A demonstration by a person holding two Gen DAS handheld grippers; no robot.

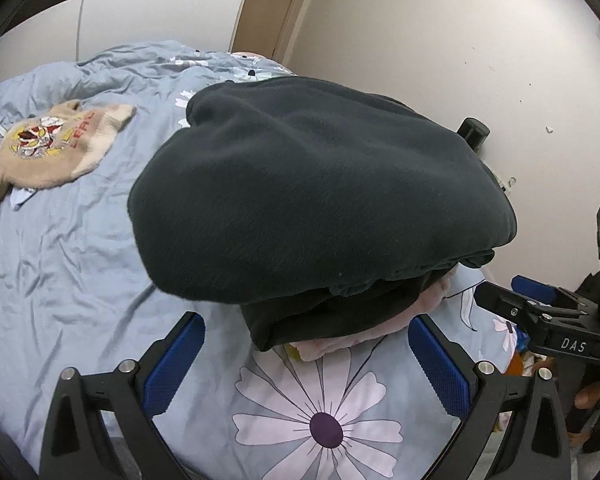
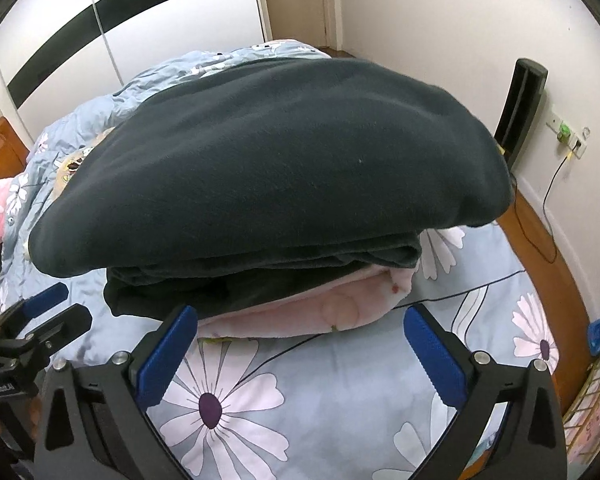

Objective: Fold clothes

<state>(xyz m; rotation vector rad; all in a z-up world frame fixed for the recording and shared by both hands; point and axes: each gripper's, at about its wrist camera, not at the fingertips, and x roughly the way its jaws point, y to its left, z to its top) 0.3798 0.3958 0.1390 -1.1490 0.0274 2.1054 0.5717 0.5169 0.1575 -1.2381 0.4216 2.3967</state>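
My left gripper (image 1: 304, 354) and right gripper (image 2: 300, 344) both gape empty before the folded dark garment (image 1: 320, 200); only left view shows the beige sweater (image 1: 48, 148), only right the wall socket (image 2: 568, 136).

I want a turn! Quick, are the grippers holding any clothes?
Left gripper: open, holding nothing.
Right gripper: open, holding nothing.

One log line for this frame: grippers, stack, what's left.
left gripper: open, empty | right gripper: open, empty | folded dark fleece garment: atop pink fleece garment | beige printed top: unfolded on bed
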